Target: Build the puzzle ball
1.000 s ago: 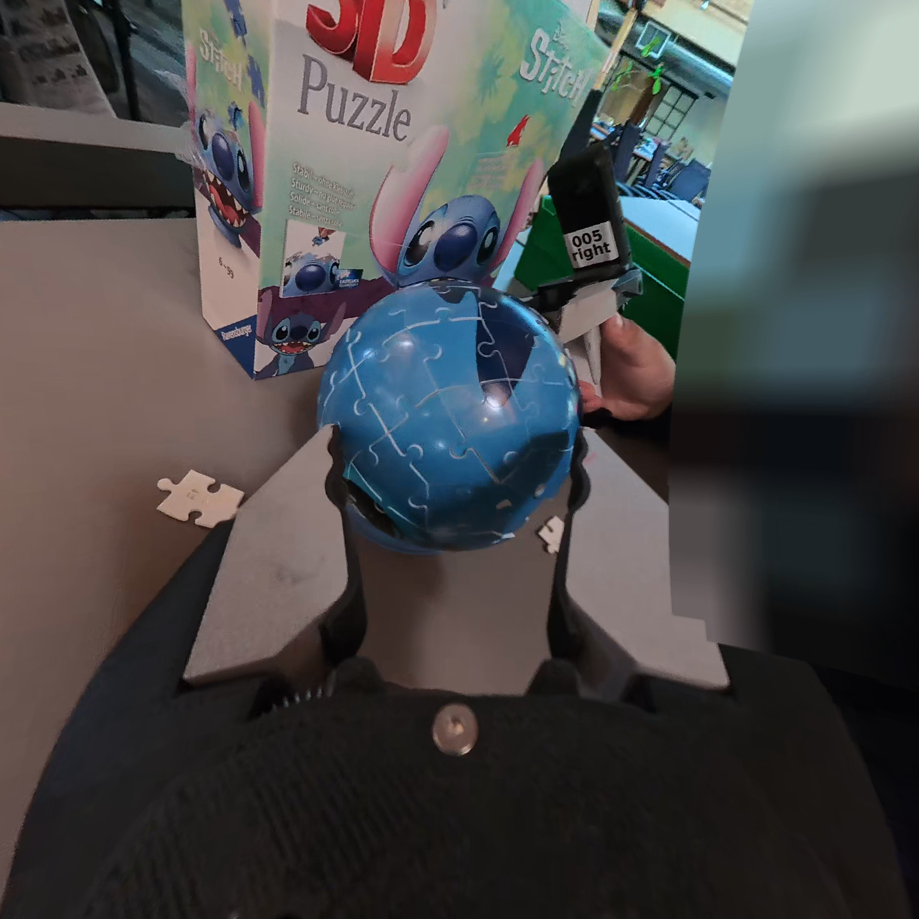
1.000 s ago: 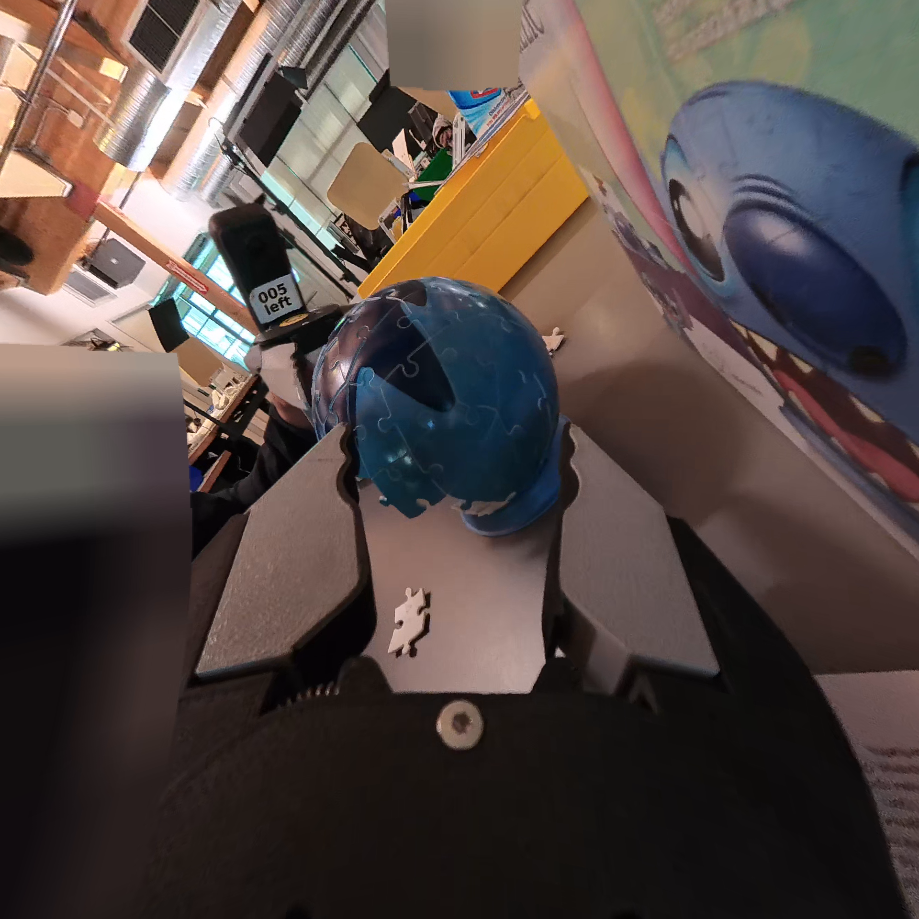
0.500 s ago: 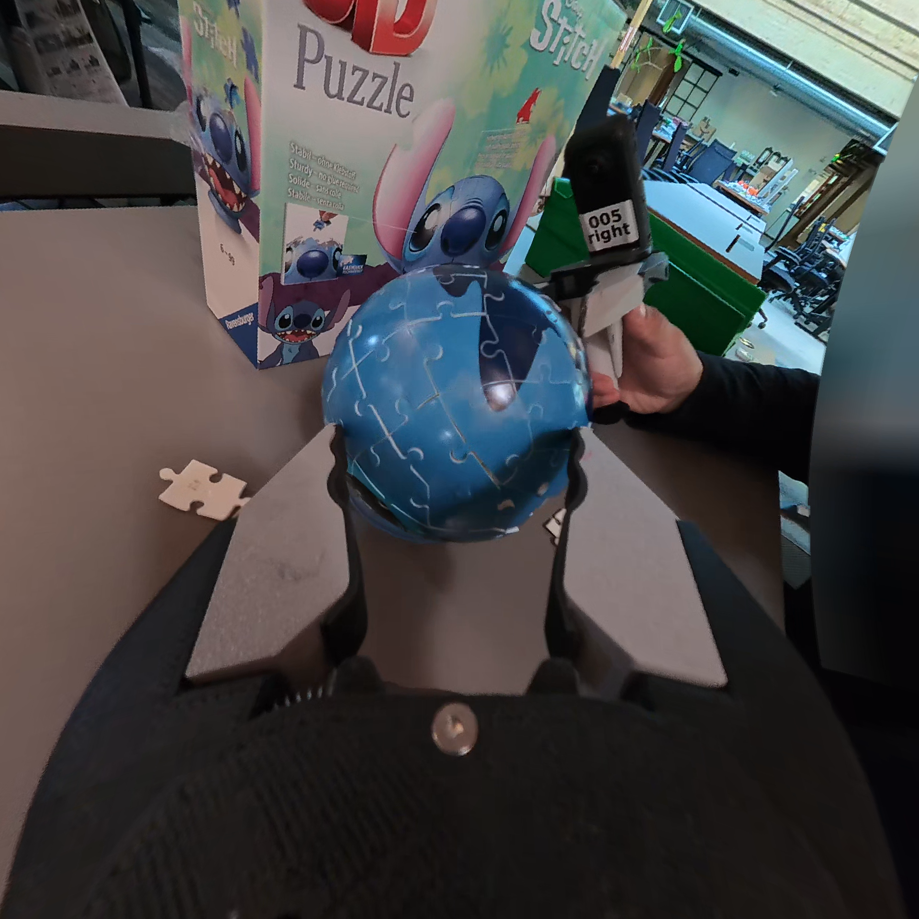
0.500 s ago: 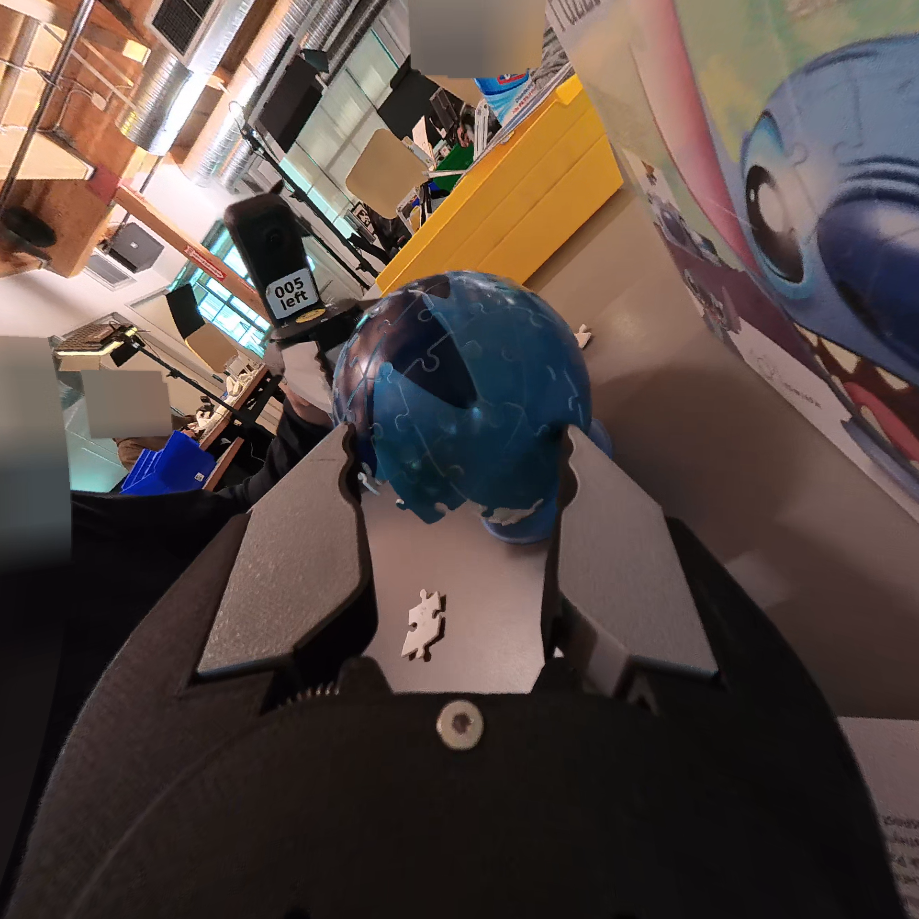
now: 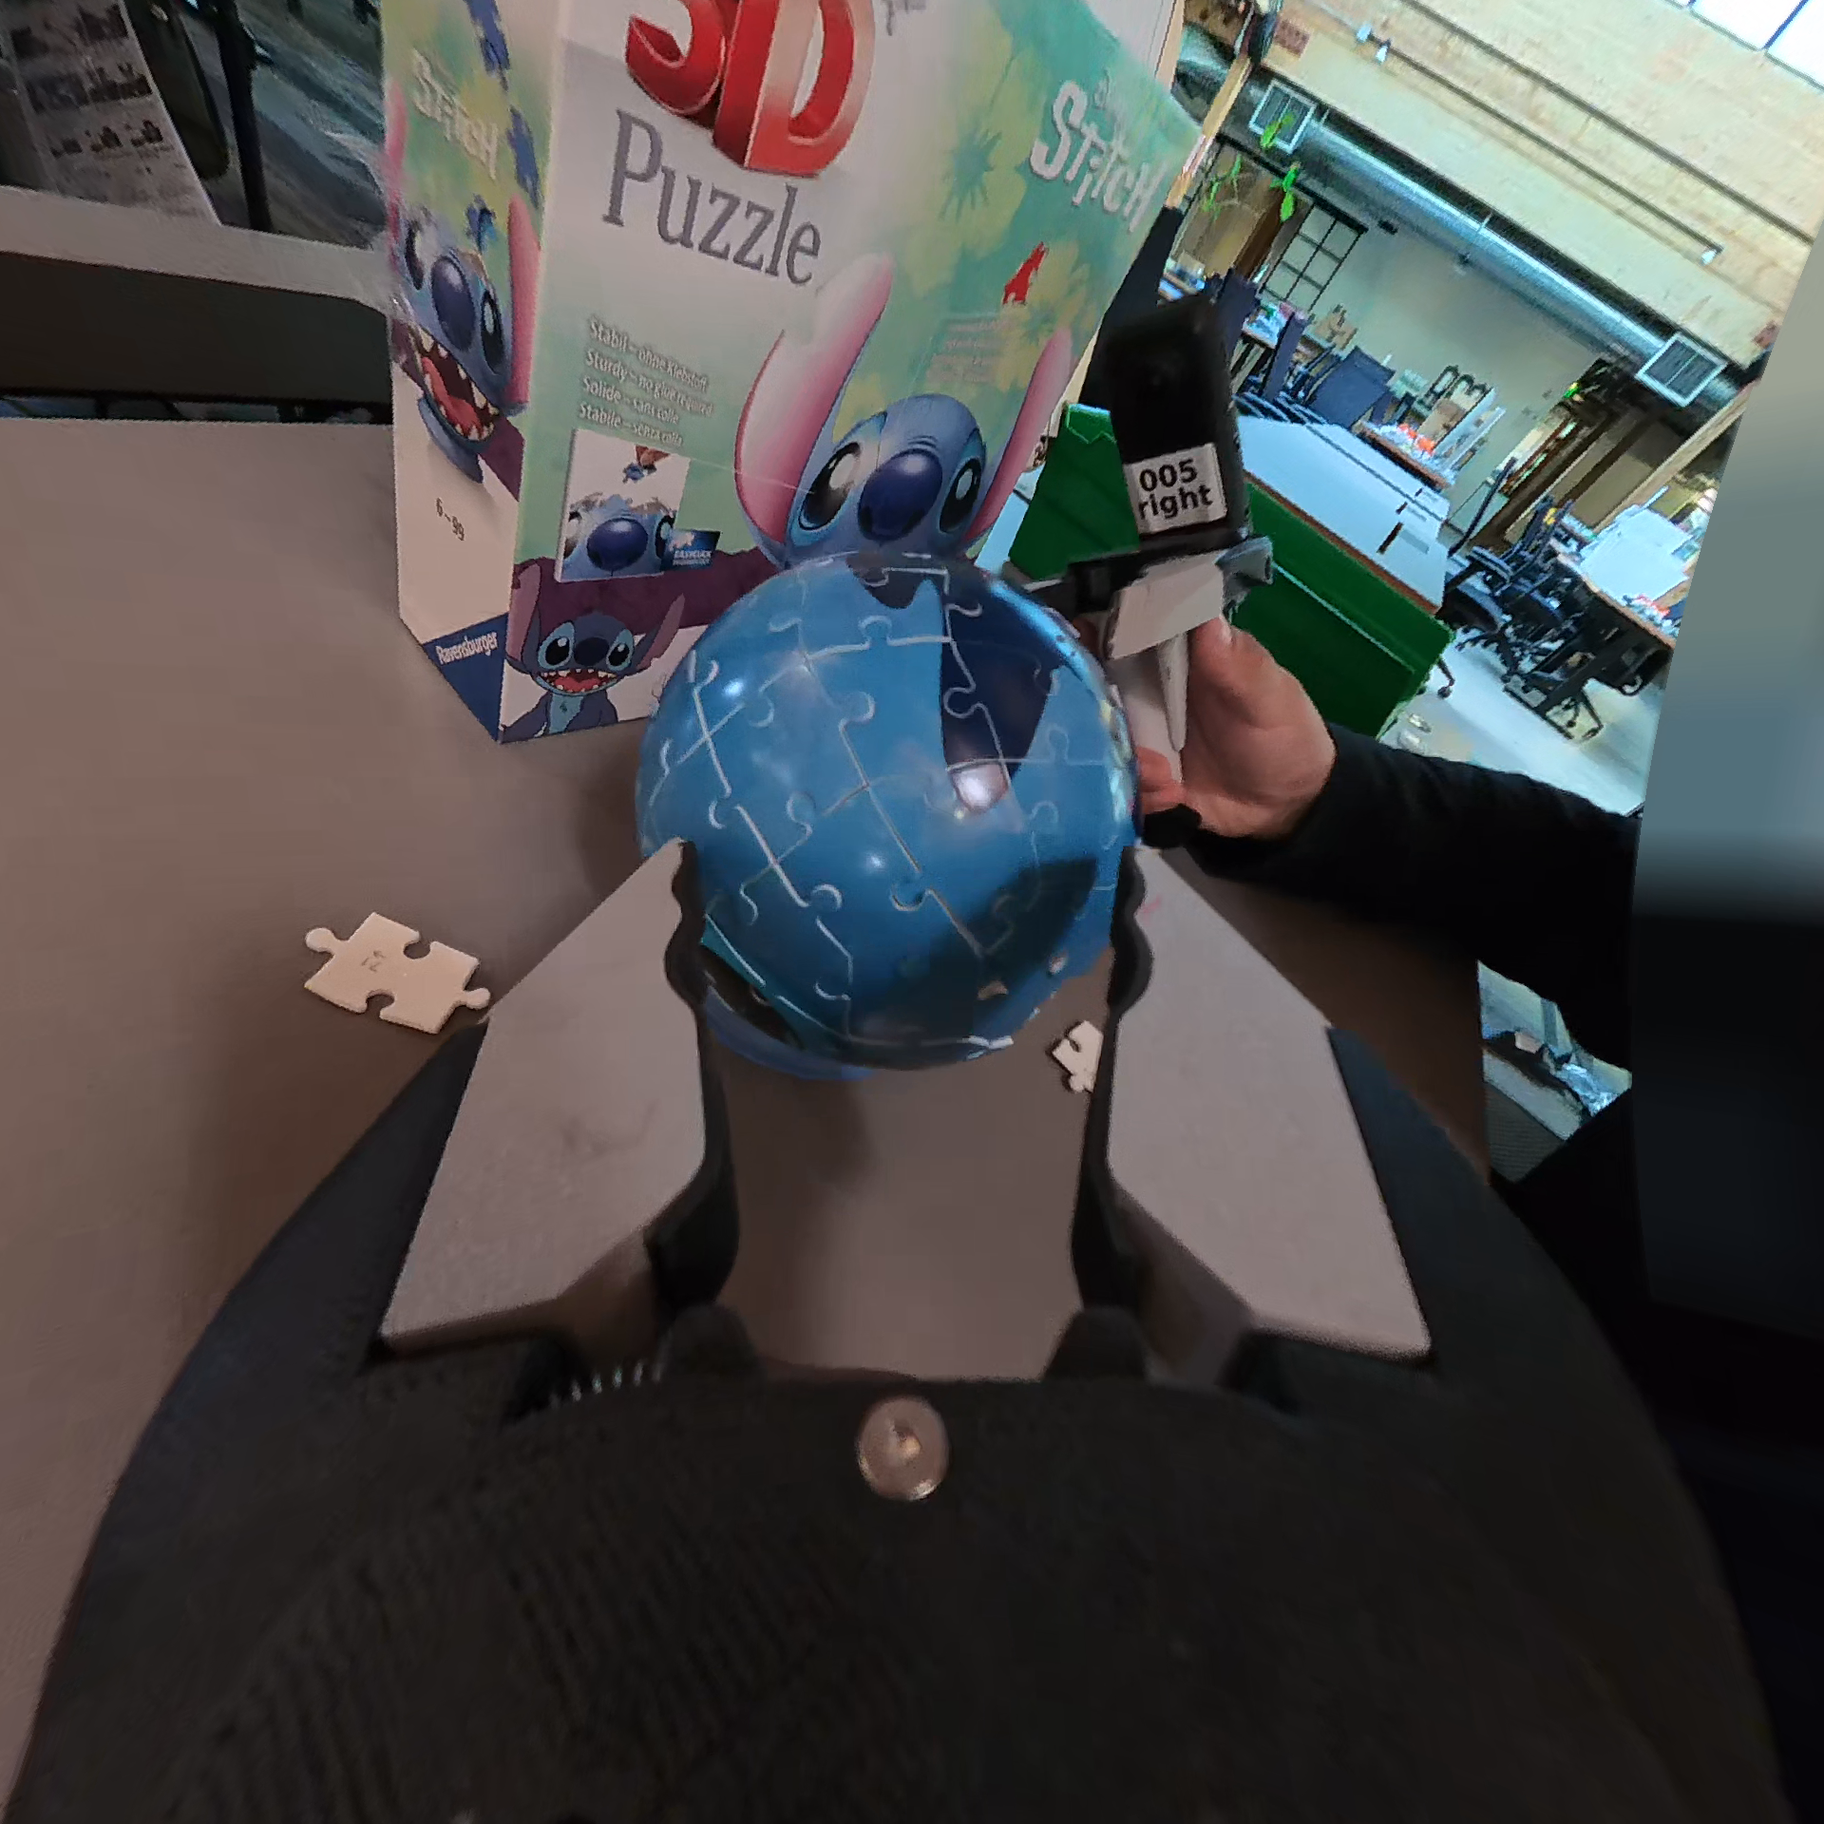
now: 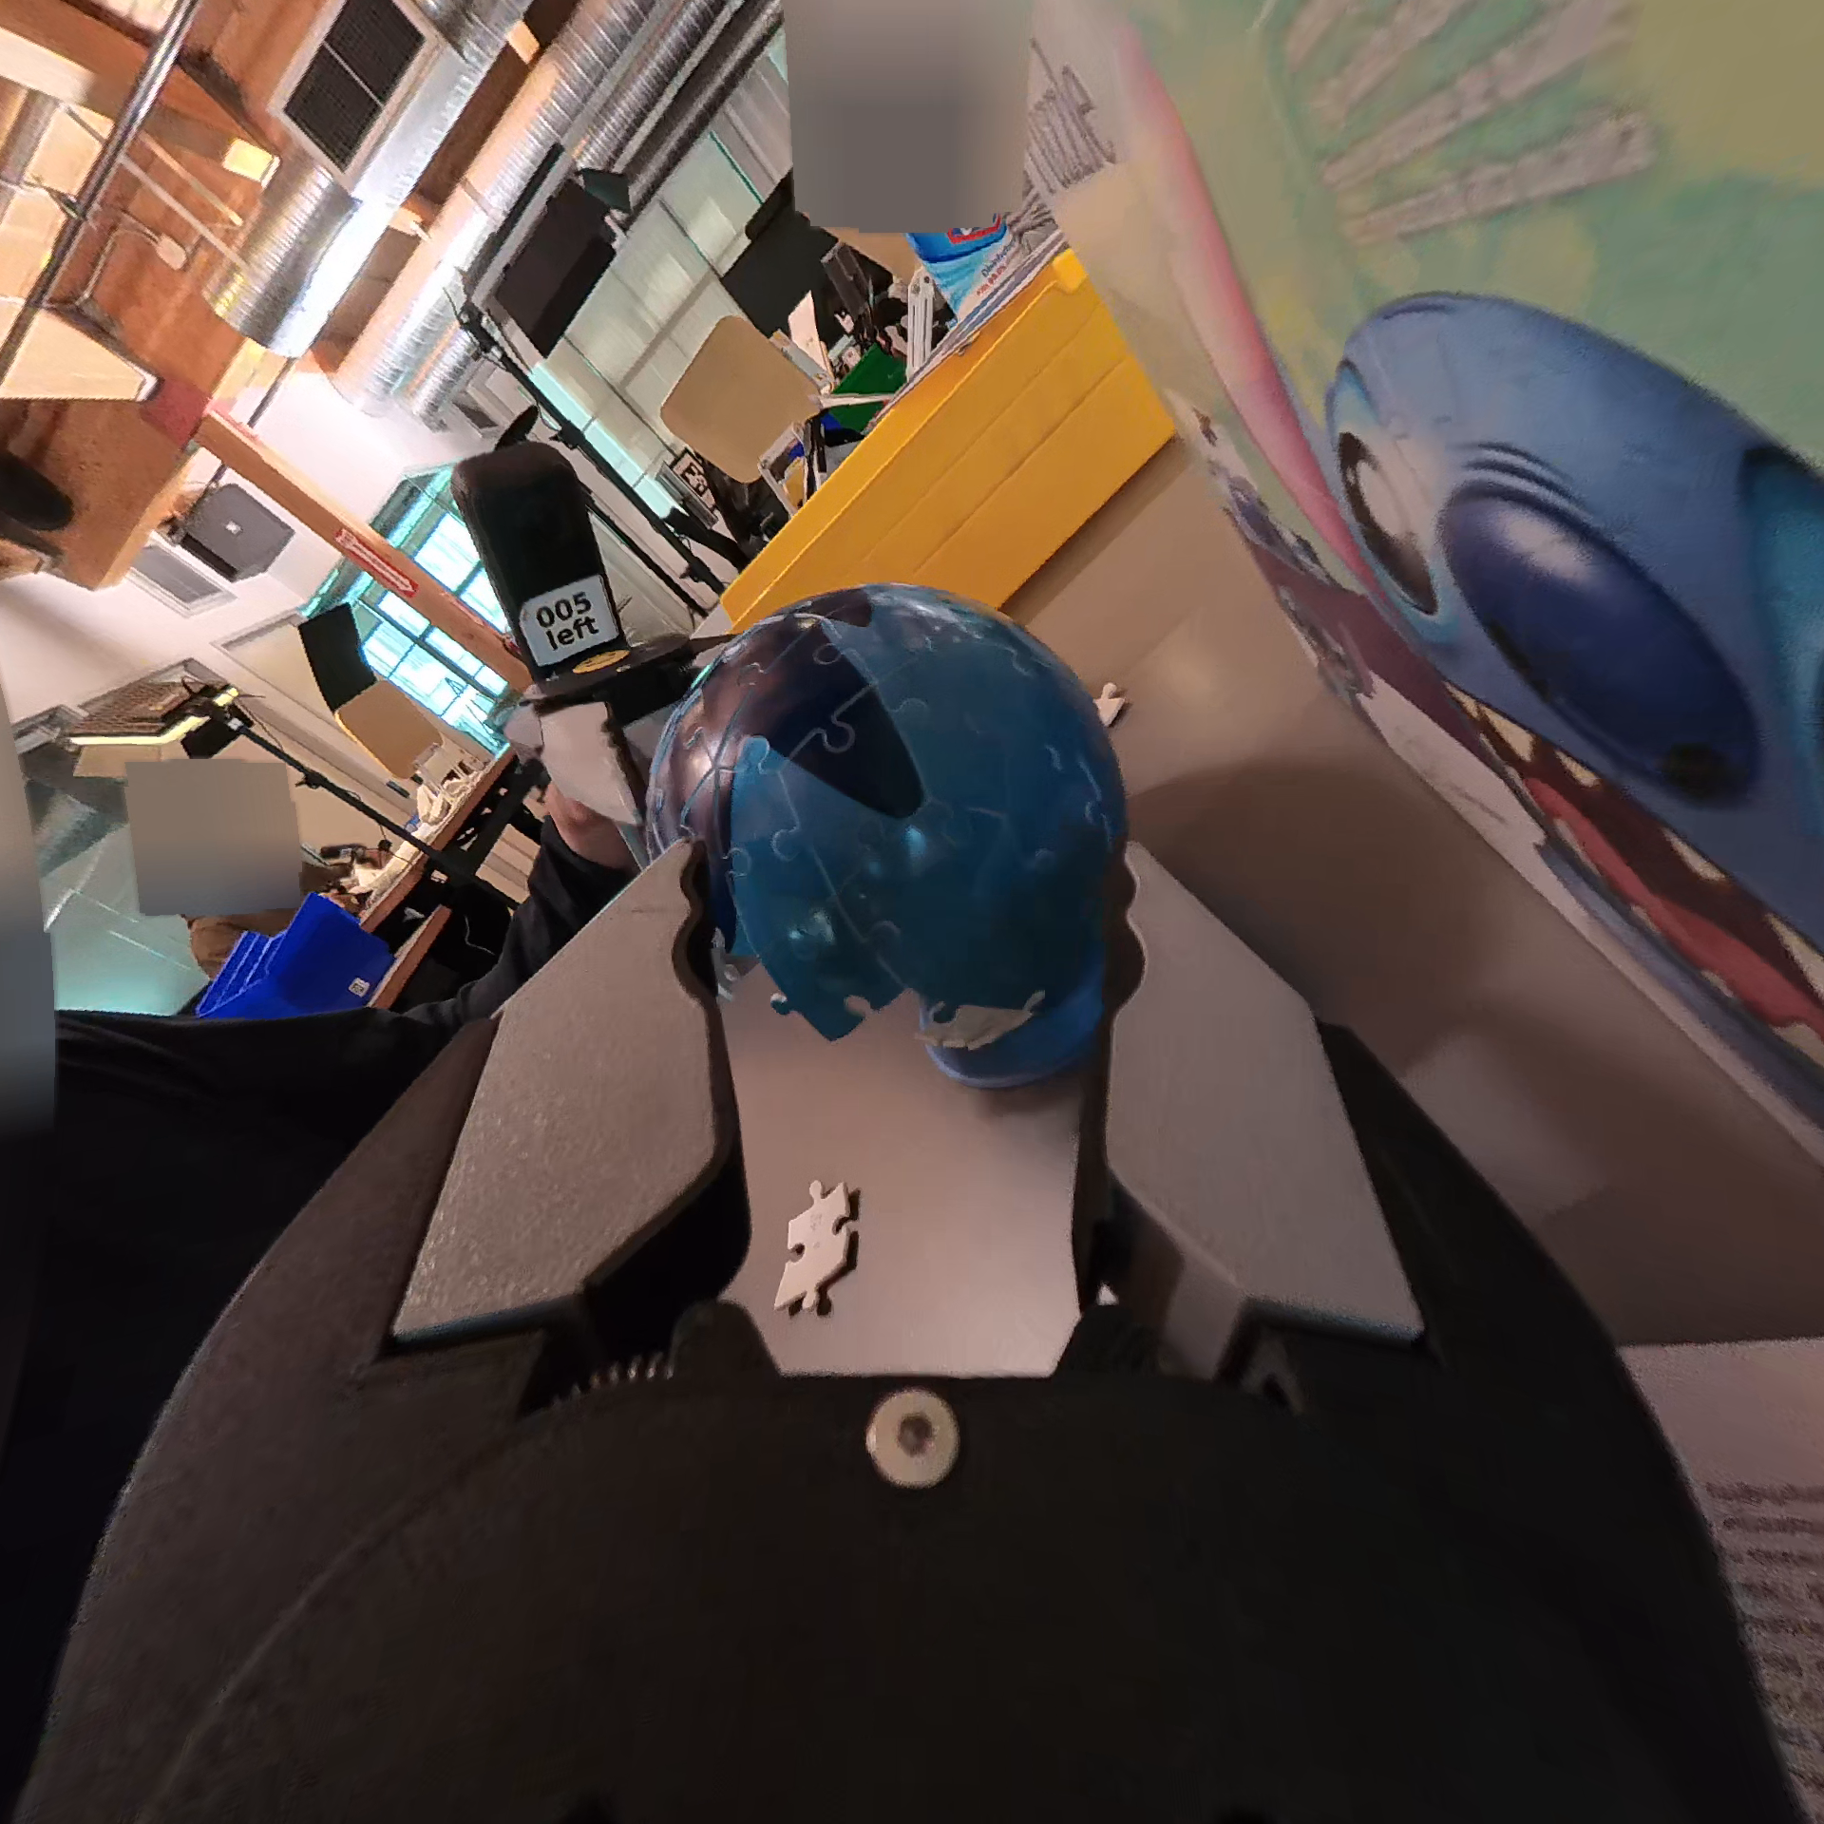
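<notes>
The blue puzzle ball [image 5: 888, 819] sits on a blue stand [image 5: 790, 1046] on the grey table, with a dark gap [image 5: 987, 711] in its upper shell. My left gripper [image 5: 903, 918] is shut on the ball, one finger against each side. My right gripper [image 6: 908, 908] is also shut on the ball [image 6: 888, 799] from a crosswise side. Its body shows behind the ball in the left wrist view [image 5: 1175, 553], held by a hand. Loose white pieces lie on the table: one at the left [image 5: 395, 972], a small one by the stand [image 5: 1076, 1056], and one between my right fingers [image 6: 817, 1249].
The tall puzzle box [image 5: 790, 296] stands just behind the ball and fills the right side of the right wrist view [image 6: 1481, 494]. A yellow bin [image 6: 967, 474] and a green bin [image 5: 1313, 592] sit beyond the table. A printed sheet [image 6: 1757, 1579] lies at the right.
Both grippers have stayed closed on the ball. The two views have shifted slightly around the ball, and the person's arm behind the right gripper has come more into sight.
</notes>
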### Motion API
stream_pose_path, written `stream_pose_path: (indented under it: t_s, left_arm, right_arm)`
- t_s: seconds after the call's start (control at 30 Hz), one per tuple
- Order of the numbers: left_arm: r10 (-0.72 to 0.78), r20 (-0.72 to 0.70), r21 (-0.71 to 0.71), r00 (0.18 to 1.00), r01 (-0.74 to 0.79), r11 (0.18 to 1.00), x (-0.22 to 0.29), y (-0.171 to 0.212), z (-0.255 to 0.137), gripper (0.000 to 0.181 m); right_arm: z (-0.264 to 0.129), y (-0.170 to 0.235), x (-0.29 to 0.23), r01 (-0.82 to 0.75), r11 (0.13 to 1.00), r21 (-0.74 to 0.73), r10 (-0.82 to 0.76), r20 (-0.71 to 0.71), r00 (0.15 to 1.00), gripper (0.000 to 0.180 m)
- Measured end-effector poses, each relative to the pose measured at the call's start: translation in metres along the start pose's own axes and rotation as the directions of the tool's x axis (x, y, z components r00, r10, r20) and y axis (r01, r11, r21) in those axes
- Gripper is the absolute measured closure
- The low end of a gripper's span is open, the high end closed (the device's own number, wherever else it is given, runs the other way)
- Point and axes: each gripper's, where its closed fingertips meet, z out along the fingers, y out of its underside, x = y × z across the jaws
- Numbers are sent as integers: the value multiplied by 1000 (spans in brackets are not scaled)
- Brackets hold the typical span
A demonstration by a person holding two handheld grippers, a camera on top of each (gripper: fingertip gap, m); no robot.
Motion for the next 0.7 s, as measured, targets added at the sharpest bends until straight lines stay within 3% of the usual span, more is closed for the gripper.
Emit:
stream_pose_path:
  t_s: [0.33, 0.43, 0.7]
  left_arm:
    - [-53, 6, -7, 999, 53, 999, -3, -4, 1, 98]
    - [-54, 2, -15, 999, 54, 998, -2, -2, 3, 97]
    - [-72, 9, -40, 997, 73, 997, -5, 3, 6, 95]
  right_arm:
    - [3, 8, 7, -3, 1000, -25, 3, 7, 1000, 97]
    - [-2, 5, 17, 54, 999, -9, -54, -69, 996, 96]
    - [8, 11, 15, -41, 999, 6, 41, -39, 998, 85]
